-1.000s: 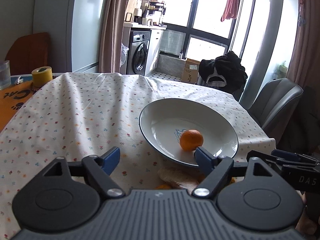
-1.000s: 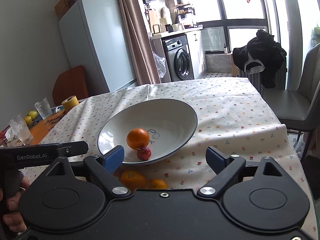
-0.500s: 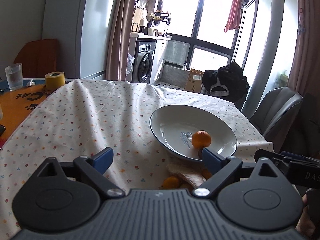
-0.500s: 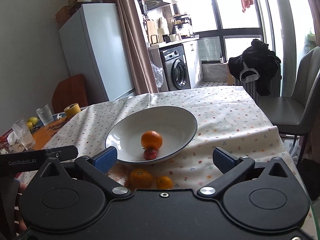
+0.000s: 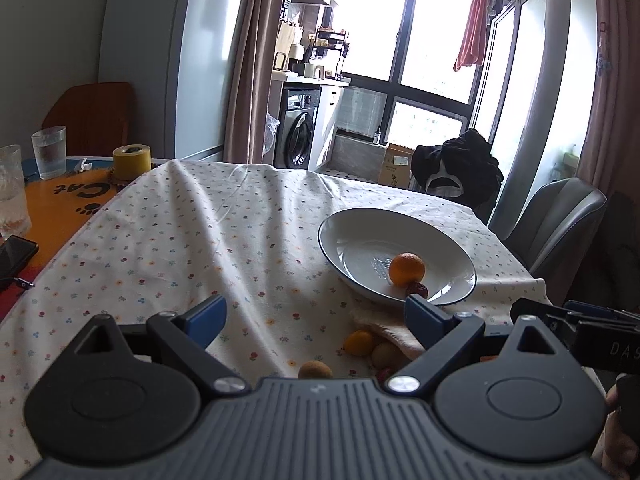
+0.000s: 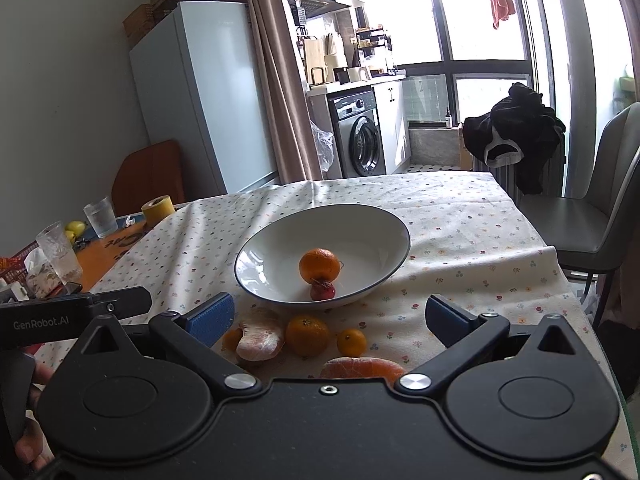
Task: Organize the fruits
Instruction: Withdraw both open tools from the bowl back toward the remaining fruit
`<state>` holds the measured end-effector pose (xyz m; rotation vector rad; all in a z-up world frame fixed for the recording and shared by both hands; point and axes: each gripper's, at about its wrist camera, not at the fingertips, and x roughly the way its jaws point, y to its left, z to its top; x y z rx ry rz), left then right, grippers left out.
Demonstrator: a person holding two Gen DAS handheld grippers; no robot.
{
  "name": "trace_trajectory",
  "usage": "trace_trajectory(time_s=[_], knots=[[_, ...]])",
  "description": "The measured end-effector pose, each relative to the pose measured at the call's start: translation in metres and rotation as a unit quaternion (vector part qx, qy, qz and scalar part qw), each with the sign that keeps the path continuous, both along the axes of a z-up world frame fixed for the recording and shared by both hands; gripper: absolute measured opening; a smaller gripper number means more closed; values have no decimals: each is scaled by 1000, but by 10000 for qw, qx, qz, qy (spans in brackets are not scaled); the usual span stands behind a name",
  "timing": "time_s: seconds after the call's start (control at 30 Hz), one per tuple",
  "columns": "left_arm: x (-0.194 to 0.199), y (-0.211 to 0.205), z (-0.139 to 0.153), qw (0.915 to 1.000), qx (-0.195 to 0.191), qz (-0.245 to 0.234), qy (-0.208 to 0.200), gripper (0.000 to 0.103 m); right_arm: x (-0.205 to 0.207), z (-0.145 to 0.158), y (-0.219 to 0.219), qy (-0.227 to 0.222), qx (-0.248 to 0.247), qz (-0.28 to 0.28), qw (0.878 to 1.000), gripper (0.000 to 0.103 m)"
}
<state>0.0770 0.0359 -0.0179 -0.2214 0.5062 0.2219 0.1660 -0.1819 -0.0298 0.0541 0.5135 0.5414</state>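
Floral tablecloth (image 6: 460, 232), white bowl (image 6: 384, 220), fridge (image 6: 200, 92)

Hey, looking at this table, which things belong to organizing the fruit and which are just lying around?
Part of the job:
white bowl
orange and small red fruit in the bowl
loose mandarins on the cloth
peeled pieces

Just lying about:
yellow tape roll
drinking glasses
phone
chair

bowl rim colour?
Dark blue-grey line around the white bowl; clearest in the right wrist view.
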Motion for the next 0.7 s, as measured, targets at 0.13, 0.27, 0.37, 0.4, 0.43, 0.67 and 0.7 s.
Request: trace_trajectory(time_s=[0.13, 0.27, 0.37, 0.4, 0.43, 0.67, 0.7], knots=[[-7, 4, -1, 9999, -55, -98, 84, 95, -3, -1, 2, 75, -69, 23, 9999, 103], [-14, 3, -2, 9998, 23, -142, 105, 96, -9, -1, 3, 89, -104, 40, 9999, 103], [-16, 4, -3, 9998, 17, -167, 145, 98, -12, -1, 4, 83, -131, 63, 9999, 103], [-17, 4, -4, 9997, 20, -164, 156, 98, -13, -2, 5, 114, -122, 85, 9998, 103], [-18, 5, -5, 9997, 17, -162, 169, 98, -13, -2, 5, 156, -105, 110, 9998, 103], [-17, 12, -13, 9994, -109, -182, 259, 97, -14, -10, 9, 353, -124, 352, 9987, 103], [-16, 12, -15, 9994, -125, -190, 275, 97, -13, -11, 10, 385, -114, 379, 9985, 103]])
